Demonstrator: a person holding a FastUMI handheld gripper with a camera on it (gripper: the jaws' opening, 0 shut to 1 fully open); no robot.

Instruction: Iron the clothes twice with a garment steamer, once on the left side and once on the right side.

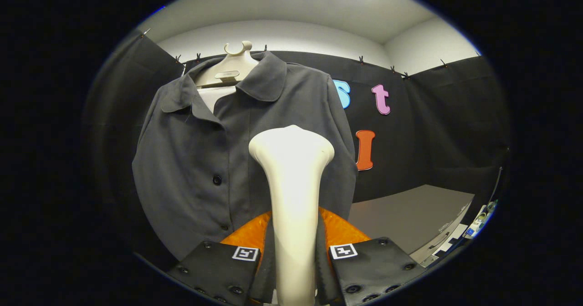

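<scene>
1. Hanging on a pale hanger (233, 64) against the booth's black wall: a dark grey shirt (200, 160), collar up top, buttons running down the middle, left front panel facing the camera broad and uncovered.
2. No visible mark, damp patch or steam on that left panel; impossible to tell from the cloth alone whether a pass is already done there.
3. Standing upright in the middle, the cream garment steamer (291, 192), its flared head level with the shirt's chest and overlapping the right front panel, just right of the button line.
4. Looks close to the fabric, though contact between head and cloth cannot be confirmed.
5. Clenched around the steamer's slim handle: the claw (294, 269), both fingers pressing in from either side, so the tool is firmly carried.
6. Judged stage: steamer already picked up and presented to the shirt, seemingly at the right side; the stroke on at least one side probably remains.
7. Further right, beyond the shirt's sleeve, a grey desk (410, 215) low against the wall, with small items at its far edge too small to identify.
</scene>
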